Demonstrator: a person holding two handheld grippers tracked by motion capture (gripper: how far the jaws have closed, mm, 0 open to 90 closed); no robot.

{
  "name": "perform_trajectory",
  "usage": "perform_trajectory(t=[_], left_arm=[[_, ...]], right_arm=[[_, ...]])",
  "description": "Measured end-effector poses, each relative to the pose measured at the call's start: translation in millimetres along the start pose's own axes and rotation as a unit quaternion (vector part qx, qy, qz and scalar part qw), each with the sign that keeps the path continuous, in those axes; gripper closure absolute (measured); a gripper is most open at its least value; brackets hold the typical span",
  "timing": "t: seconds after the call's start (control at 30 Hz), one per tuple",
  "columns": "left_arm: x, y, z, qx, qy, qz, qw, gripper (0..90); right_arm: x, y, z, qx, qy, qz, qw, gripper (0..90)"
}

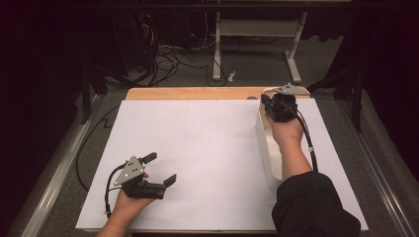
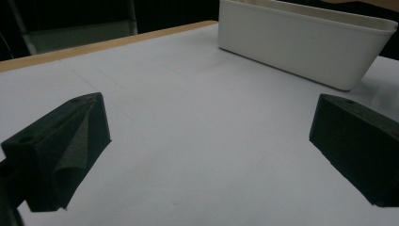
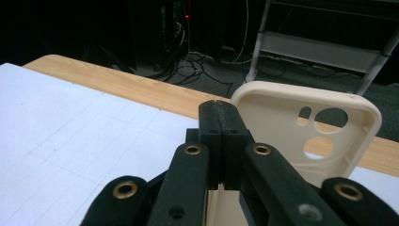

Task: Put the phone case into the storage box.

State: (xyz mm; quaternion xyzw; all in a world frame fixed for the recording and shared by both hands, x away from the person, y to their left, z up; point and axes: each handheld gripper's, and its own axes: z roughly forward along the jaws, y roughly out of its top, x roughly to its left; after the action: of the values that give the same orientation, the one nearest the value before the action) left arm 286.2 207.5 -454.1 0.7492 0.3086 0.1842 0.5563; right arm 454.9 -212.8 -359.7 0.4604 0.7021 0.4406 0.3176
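High view: While the left gripper [image 1: 159,169] is resting low on the white sheet [image 1: 197,148] with its jaws spread wide and nothing between them, broad bare sheet is lying open toward the white bin [image 1: 264,148]; the right gripper [image 1: 276,103] is hanging over the bin's far end, close to the table's wooden edge [image 1: 192,93].

Left gripper view: The bin [image 2: 301,44] is standing well apart from the spread jaws, bare sheet reaching up to it.

Right gripper view: The jaws are pressing together, apparently pinching the edge of a cream phone case [image 3: 306,136], though the contact is hiding behind them; the case is standing upright over the bin.
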Motion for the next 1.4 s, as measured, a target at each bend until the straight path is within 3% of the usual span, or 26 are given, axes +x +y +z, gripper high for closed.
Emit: perform_trajectory(t=[0.73,1.2,1.4], left_arm=[[1.8,-0.8,0.5,0.006,0.008,0.001,1.0,0.2],[4.6,-1.5,-0.4,0.009,0.014,-0.005,0.9999,0.2],[5.2,-1.4,-1.6,0.008,0.016,-0.007,0.9998,0.2]], right_arm=[[-9.3,-26.1,-39.2,-0.002,0.023,0.019,0.9995,87.0],[-15.0,-36.8,-63.5,-0.004,0.048,0.028,0.9985,65.2],[-15.8,-41.8,-74.9,-0.004,0.051,0.023,0.9985,44.9]])
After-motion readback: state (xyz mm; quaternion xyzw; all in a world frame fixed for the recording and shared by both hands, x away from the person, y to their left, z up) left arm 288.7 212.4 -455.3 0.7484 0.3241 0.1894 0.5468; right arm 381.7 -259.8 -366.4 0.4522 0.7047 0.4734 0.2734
